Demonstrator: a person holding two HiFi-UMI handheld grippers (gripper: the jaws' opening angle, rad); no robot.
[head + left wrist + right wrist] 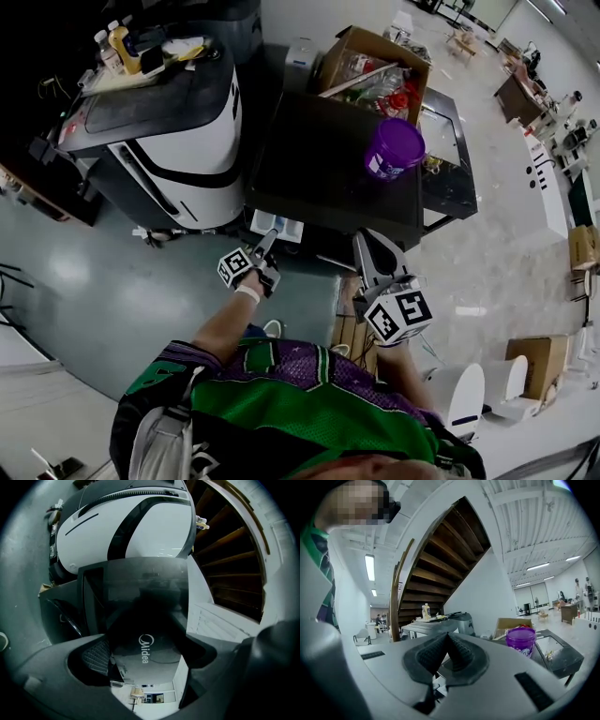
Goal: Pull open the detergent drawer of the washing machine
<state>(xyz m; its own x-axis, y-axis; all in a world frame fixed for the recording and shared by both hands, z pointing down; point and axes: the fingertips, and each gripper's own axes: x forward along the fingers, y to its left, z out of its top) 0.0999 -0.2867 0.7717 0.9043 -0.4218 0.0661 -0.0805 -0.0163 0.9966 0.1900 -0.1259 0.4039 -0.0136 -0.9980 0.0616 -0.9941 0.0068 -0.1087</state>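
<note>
The black washing machine (328, 169) stands in front of me. Its detergent drawer (277, 226) sticks out of the front at the upper left corner, showing a white tray (220, 620). My left gripper (266, 246) is at the drawer's front. In the left gripper view the glossy dark front panel (150, 639), marked Midea, fills the gap between the two pads, so my left gripper (146, 660) is shut on it. My right gripper (367, 246) hovers at the machine's front edge, to the right of the drawer. Its pads meet with nothing between them (447, 639).
A purple tub (394, 148) sits on the washer's top. Behind it is an open cardboard box (375, 66) of items. A white and black machine (178, 122) with bottles on top stands to the left. A wooden staircase (436, 564) rises behind.
</note>
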